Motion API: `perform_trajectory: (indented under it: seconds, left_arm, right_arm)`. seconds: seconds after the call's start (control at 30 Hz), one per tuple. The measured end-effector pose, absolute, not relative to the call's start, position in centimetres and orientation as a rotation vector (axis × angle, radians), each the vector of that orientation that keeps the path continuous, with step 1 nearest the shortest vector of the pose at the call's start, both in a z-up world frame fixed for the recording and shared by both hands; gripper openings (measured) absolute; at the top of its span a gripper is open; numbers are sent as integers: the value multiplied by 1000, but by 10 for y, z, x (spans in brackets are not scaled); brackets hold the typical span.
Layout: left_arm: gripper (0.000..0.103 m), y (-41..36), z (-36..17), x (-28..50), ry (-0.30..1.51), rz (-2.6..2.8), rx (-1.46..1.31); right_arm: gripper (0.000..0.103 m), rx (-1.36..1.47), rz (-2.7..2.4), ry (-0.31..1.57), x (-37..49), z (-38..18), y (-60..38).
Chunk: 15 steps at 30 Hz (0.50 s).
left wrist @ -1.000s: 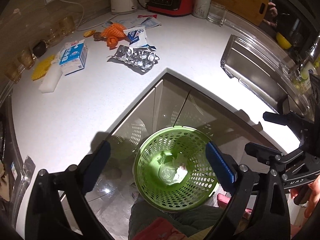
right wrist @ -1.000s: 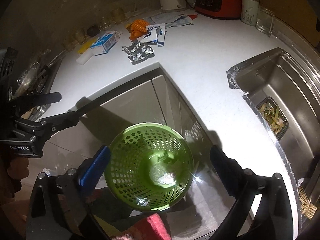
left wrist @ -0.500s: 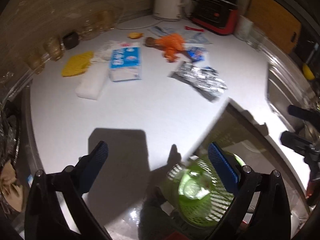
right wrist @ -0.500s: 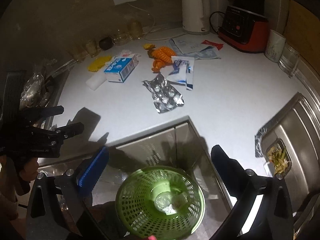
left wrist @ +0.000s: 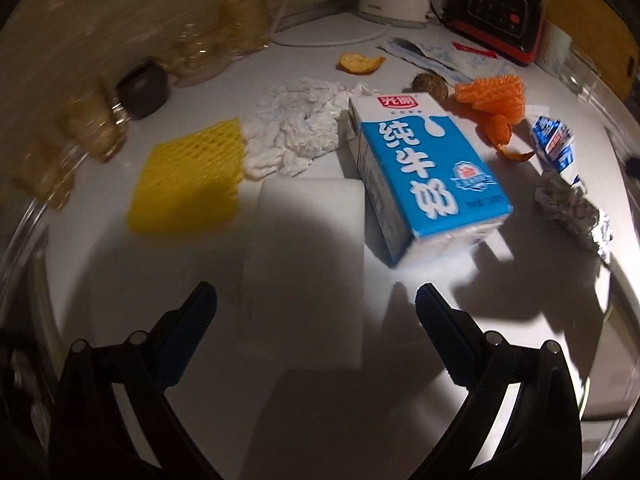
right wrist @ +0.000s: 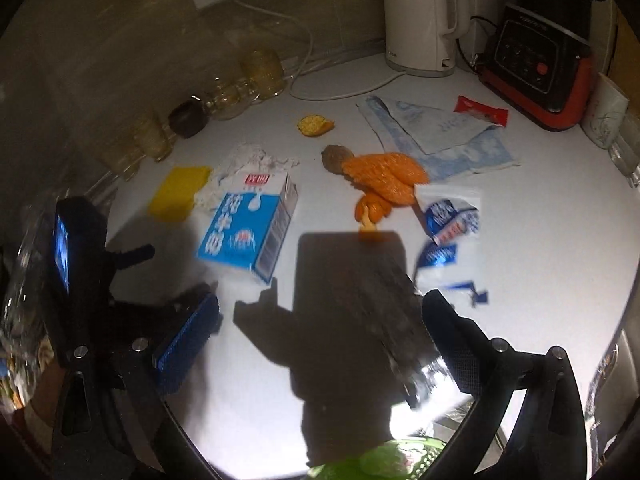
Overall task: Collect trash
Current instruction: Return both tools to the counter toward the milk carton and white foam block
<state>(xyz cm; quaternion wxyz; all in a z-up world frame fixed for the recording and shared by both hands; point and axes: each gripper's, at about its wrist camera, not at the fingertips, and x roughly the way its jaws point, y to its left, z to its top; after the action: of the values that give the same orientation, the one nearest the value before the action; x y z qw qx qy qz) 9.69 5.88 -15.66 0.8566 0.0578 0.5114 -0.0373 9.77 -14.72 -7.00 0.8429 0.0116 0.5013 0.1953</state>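
A second ago both my grippers hung over the green plastic basket with holes (right wrist: pixel 384 460) on the floor. Now they have swung up over the white kitchen counter (left wrist: pixel 400 380), and the basket only peeks in at the bottom edge of the right view. That tells me the last drop is done and I am going back for more trash.

My left gripper (left wrist: pixel 316 300) is spread wide and holds nothing. It points at the white foam block (left wrist: pixel 308 240), which lies touching the left side of the blue and white milk carton (left wrist: pixel 424 172). Past the block sit the yellow foam net (left wrist: pixel 188 184) and the crumpled white tissue (left wrist: pixel 296 136), both just left of the carton.

My right gripper (right wrist: pixel 320 308) is spread wide too, with nothing in it. Just in front of it, to the right of the carton, lies the crinkly silver foil sheet (right wrist: pixel 360 292) (dark here, under my own shadow). The orange foam net (right wrist: pixel 384 178) and the torn blue and white wrapper (right wrist: pixel 448 220) lie farther right of the carton.

I think the block is next for the left and the foil for the right. Lots of trash is still out, so the job is far from done.
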Motion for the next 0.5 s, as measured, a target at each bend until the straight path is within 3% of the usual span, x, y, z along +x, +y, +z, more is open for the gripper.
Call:
perform_trajectory:
  seconds: [0.23, 0.33, 0.43, 0.5]
  left_arm:
    - [94, 66, -164, 115, 1111, -135, 86]
    - [82, 67, -162, 117, 1110, -143, 68]
    - [62, 64, -159, 117, 1103, -149, 69]
    - [59, 63, -157, 117, 1105, -157, 63]
  right_arm:
    - [101, 58, 396, 1098, 142, -85, -115]
    - [101, 53, 394, 1109, 151, -90, -107]
    - [101, 54, 393, 1125, 157, -96, -100]
    - [101, 56, 393, 1136, 160, -99, -96]
